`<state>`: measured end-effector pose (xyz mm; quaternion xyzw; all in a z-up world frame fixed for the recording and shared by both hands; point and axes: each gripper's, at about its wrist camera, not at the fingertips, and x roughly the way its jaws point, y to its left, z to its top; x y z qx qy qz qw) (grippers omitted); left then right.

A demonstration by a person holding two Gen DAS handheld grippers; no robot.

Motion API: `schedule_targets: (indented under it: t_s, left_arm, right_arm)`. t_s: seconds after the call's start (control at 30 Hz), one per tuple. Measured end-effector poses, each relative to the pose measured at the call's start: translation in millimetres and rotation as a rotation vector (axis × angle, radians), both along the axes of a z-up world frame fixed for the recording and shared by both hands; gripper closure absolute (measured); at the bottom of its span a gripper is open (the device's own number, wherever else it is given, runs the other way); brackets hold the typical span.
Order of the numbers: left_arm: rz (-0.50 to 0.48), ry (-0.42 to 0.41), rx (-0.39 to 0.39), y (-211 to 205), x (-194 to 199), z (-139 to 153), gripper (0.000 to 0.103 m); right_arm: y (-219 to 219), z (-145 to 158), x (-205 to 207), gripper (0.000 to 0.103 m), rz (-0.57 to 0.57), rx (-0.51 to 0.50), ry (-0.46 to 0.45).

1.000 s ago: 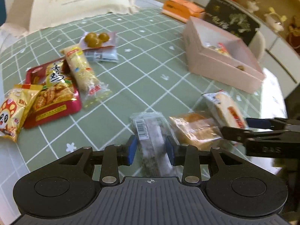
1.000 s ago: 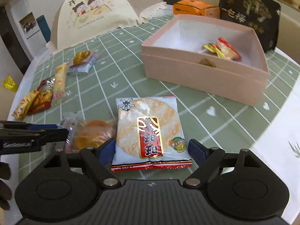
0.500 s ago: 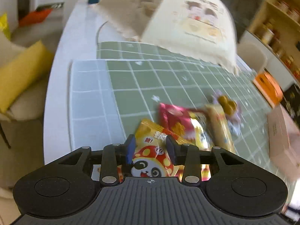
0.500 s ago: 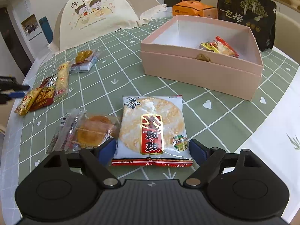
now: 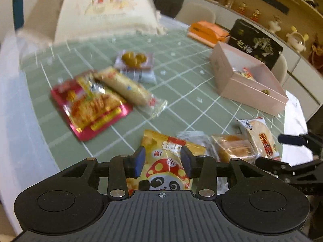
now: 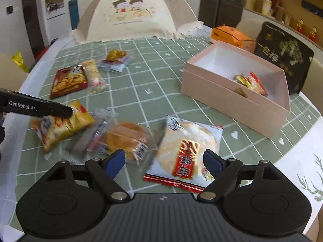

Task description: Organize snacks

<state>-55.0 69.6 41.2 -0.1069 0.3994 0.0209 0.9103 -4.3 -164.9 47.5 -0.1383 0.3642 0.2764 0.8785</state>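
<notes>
Left gripper [image 5: 162, 159] had the yellow panda snack bag [image 5: 167, 167] between its blue pads, jaws opening, bag low above the green checked tablecloth [image 5: 181, 92]. Right gripper [image 6: 164, 159] hung spread wide, nothing clamped, over the rice cracker packet [image 6: 187, 149]. Pink box [image 6: 232, 98] sat at two o'clock, a few snacks inside.

Snack packets [image 6: 129, 139] lie on the tablecloth [image 6: 161, 80], left of the box [image 6: 232, 100] holding wrapped sweets [image 6: 250, 81].
</notes>
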Motion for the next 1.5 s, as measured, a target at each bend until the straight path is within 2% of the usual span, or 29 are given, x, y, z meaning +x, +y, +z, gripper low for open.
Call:
schedule_targets:
  t_s: [0.1, 0.2, 0.27, 0.3, 0.33, 0.4, 0.43, 0.47, 0.53, 0.6, 0.73, 0.83, 0.9, 1.03, 1.17, 1.27, 1.37, 1.43, 1.5]
  left_arm:
    - [-0.082, 0.010, 0.080, -12, -5, 13, 0.060]
    - [-0.175, 0.084, 0.201, -35, 4, 7, 0.060]
    - [-0.200, 0.123, 0.270, -48, 10, -3, 0.054]
    - [-0.200, 0.132, 0.280, -52, 12, -6, 0.051]
    - [-0.201, 0.142, 0.282, -56, 14, -9, 0.044]
    - [-0.204, 0.140, 0.259, -57, 17, -14, 0.031]
    - [-0.208, 0.138, 0.213, -53, 18, -14, 0.023]
    - [-0.203, 0.136, 0.164, -49, 19, -14, 0.022]
    - [-0.176, 0.113, 0.128, -40, 18, -10, 0.026]
    - [-0.136, 0.105, 0.193, -38, 16, -9, 0.027]
    - [-0.086, 0.168, 0.205, -20, 20, -16, 0.025]
    - [0.003, 0.196, 0.195, 0, 19, -21, 0.026]
    - [0.067, 0.199, 0.159, 14, 15, -21, 0.027]
    - [0.088, 0.177, 0.075, 25, 5, -17, 0.028]
    - [0.133, 0.171, 0.049, 32, -2, -16, 0.028]
    - [0.165, 0.167, 0.043, 37, -9, -17, 0.028]
    - [0.164, 0.158, 0.017, 42, -13, -16, 0.029]
    - [0.149, 0.150, 0.000, 40, -15, -16, 0.029]
    - [0.139, 0.142, -0.008, 35, -16, -17, 0.029]
  right_arm:
    - [0, 3, -5, 0.018, 0.009, 0.001, -0.012]
    - [-5, 0, -5, 0.018, 0.003, 0.016, 0.012]
    - [-7, -3, -4, 0.018, -0.005, 0.013, 0.022]
    - [-8, -5, -5, 0.018, -0.009, 0.011, 0.025]
    - [-9, -5, -6, 0.018, -0.010, 0.008, 0.028]
    - [-12, -5, -8, 0.018, 0.000, 0.006, 0.024]
    - [-13, -4, -10, 0.018, 0.005, 0.005, 0.020]
    - [-13, -3, -11, 0.018, 0.012, 0.004, 0.015]
    - [-12, -3, -13, 0.018, 0.020, 0.001, 0.010]
    - [-11, -3, -15, 0.018, 0.023, -0.001, 0.003]
    - [-5, -3, -19, 0.018, 0.065, 0.004, 0.009]
    - [1, -1, -18, 0.018, 0.125, 0.036, 0.056]
    - [9, 0, -16, 0.018, 0.165, 0.058, 0.086]
    - [38, -7, 0, 0.018, 0.191, 0.082, 0.134]
    - [74, -12, 19, 0.017, 0.149, 0.064, 0.115]
    - [96, -17, 18, 0.017, 0.154, -0.008, 0.058]
    - [93, -13, 6, 0.018, 0.164, -0.020, -0.007]
    - [81, -10, 3, 0.018, 0.160, -0.002, 0.001]
    - [71, -13, 4, 0.018, 0.144, -0.036, 0.004]
